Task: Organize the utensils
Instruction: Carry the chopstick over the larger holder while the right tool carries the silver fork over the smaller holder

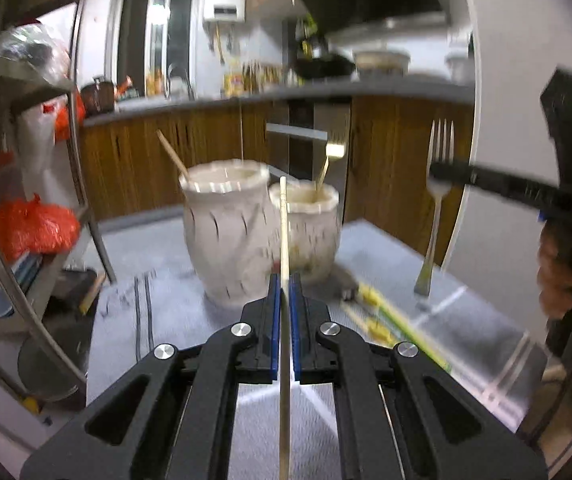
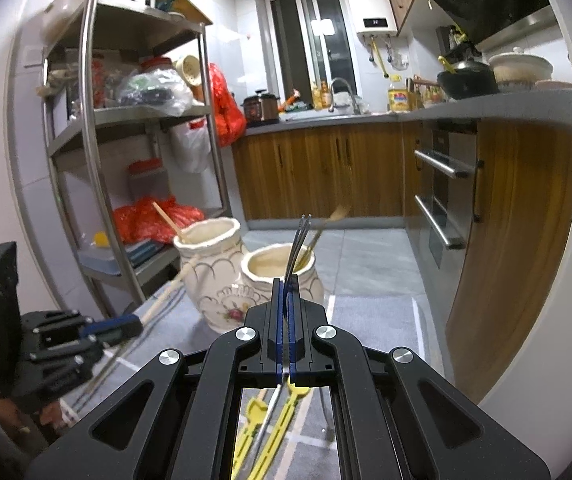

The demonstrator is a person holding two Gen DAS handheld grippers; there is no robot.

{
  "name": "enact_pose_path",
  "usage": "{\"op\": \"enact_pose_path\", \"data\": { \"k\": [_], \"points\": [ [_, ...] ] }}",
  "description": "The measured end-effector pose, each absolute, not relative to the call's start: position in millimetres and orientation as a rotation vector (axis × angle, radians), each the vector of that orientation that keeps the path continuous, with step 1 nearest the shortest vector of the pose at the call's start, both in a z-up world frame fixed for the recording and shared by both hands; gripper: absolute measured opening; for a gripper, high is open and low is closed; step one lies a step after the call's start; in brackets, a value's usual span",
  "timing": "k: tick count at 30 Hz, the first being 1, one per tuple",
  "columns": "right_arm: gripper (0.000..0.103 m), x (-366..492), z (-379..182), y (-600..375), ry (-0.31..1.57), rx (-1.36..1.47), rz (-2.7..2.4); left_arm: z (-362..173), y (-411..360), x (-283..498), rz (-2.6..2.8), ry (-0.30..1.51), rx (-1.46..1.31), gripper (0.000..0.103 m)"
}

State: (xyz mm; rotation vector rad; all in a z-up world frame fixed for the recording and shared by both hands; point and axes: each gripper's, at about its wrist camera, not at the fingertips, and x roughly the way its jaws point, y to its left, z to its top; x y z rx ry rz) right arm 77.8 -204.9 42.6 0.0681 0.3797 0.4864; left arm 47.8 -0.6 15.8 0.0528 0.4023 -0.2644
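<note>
My left gripper [image 1: 284, 284] is shut on a pale wooden chopstick [image 1: 284, 232] held upright, just in front of two white ceramic jars. The taller jar [image 1: 226, 236] holds a chopstick; the shorter jar [image 1: 309, 232] holds a wooden utensil. My right gripper [image 2: 287, 284] is shut on a metal fork [image 2: 299, 240], tines up, right before the shorter jar [image 2: 278, 276]. The fork also shows in the left wrist view [image 1: 437, 200], held above the table to the right of the jars. The left gripper also shows in the right wrist view [image 2: 126, 326] at the left.
Yellow utensils [image 1: 381, 312] lie on the grey tablecloth [image 1: 425, 340] behind the right of the jars, and under my right gripper [image 2: 274, 428]. A metal shelf rack [image 2: 126, 140] stands at the left. Wooden kitchen cabinets [image 2: 325, 172] are beyond the table.
</note>
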Motion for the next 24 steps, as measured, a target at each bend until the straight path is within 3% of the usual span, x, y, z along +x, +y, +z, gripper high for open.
{"op": "enact_pose_path", "data": {
  "k": [12,24],
  "points": [
    [0.003,108,94,-195,0.271,0.166,0.531,67,8,87,-0.301,0.232,-0.009,0.004],
    [0.003,158,104,-184,0.175,0.279,0.638,86,29,176,-0.304,0.203,-0.143,0.004]
  ]
}}
